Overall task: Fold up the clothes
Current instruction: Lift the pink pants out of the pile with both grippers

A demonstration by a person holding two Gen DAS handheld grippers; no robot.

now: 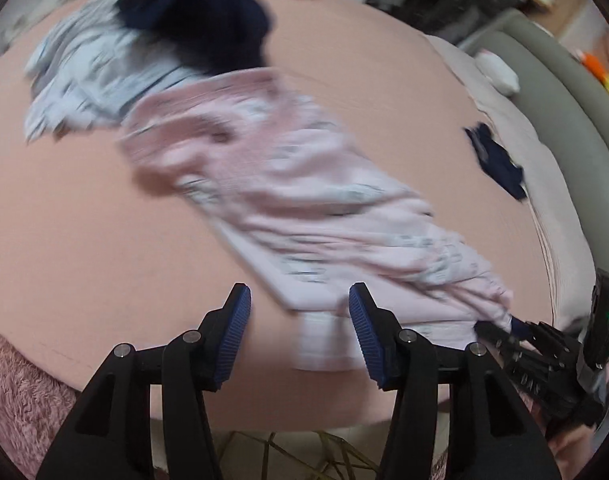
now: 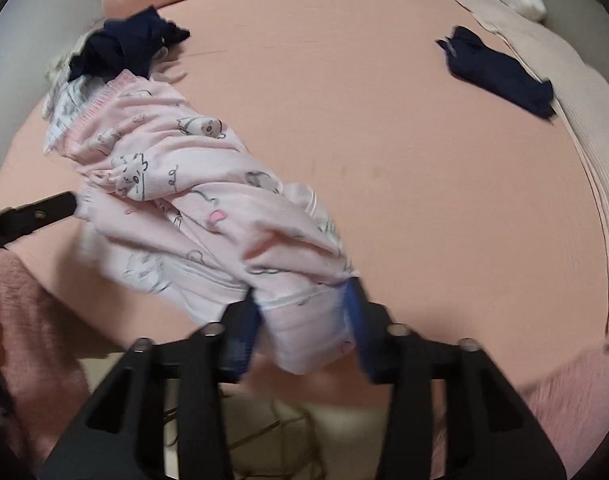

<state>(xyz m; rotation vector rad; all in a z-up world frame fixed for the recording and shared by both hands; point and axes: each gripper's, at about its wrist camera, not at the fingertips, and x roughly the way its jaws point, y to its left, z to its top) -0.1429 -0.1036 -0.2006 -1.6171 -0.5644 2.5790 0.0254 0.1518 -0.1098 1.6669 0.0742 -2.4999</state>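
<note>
Pink printed pyjama trousers [image 1: 288,200] lie stretched across the peach bed sheet [image 1: 64,220]; they also show in the right wrist view [image 2: 192,208]. My left gripper [image 1: 300,312] is open, with the near edge of the trousers lying between its blue pads [image 1: 234,332]. My right gripper [image 2: 304,320] has its jaws around the bunched near end of the trousers and looks closed on it. From the left wrist view, the right gripper [image 1: 500,330] pinches that end of the trousers. The left view is blurred.
A pale blue-grey printed garment [image 1: 88,80] and a dark navy garment [image 1: 200,16] lie piled at the far left. A small navy garment [image 2: 500,68] lies at the right by a pale pink blanket [image 2: 576,112]. A fluffy pink rug [image 2: 36,328] lies below the bed edge.
</note>
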